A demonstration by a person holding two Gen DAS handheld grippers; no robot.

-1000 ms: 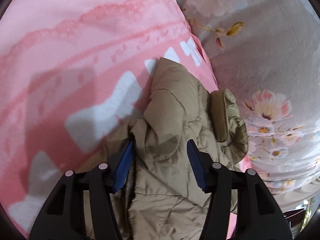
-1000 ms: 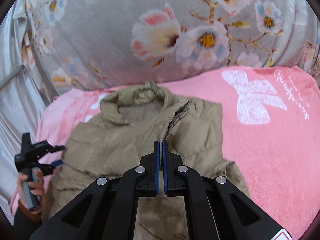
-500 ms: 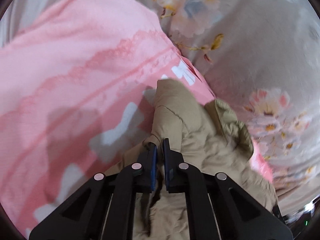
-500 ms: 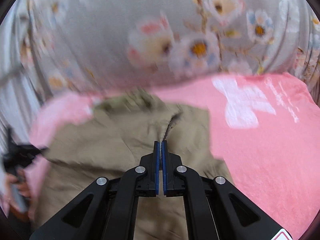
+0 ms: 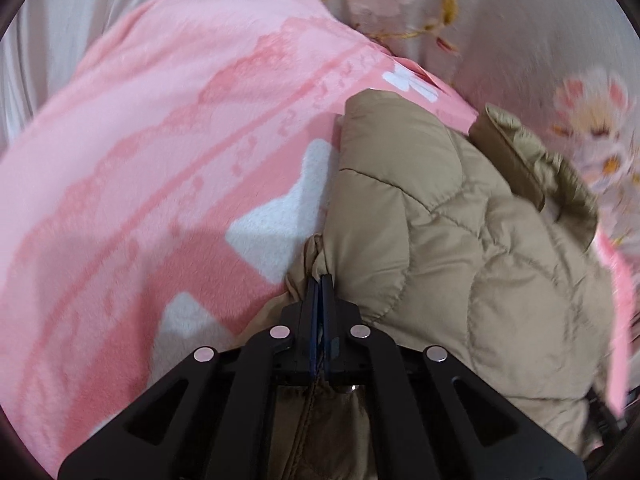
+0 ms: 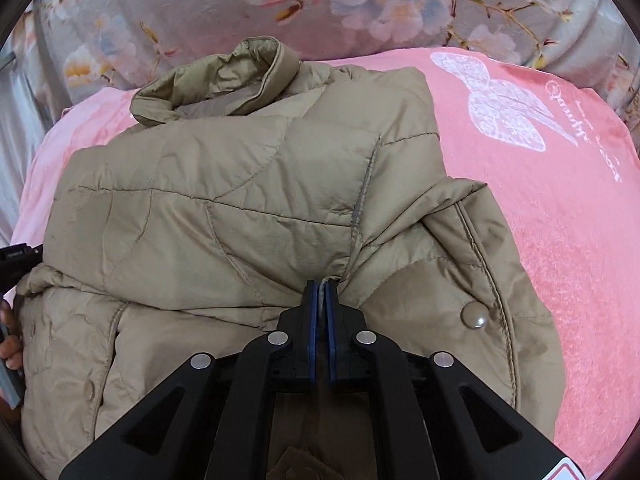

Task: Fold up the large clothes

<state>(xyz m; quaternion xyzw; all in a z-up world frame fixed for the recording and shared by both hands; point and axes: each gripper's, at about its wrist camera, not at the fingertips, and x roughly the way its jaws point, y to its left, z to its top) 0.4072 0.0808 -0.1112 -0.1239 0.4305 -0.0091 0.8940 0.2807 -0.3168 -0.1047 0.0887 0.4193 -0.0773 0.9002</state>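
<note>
Both claws were pinched shut on folds of the tan quilted jacket (image 6: 248, 208), left claw (image 5: 320, 280) and right claw (image 6: 322, 284), as it lay on the pink blanket (image 6: 560, 240); the jacket's lower part was cut off behind the claws.

A pink blanket (image 6: 560, 240) lies against grey floral fabric (image 6: 200, 8).

Jacket (image 6: 248, 200): tan, quilted and puffy, with a stand-up collar (image 6: 224, 80) and one snap button (image 6: 474, 316) showing. Lies crumpled and partly folded (collar at the far end) on a pink blanket (image 6: 560, 208).
</note>
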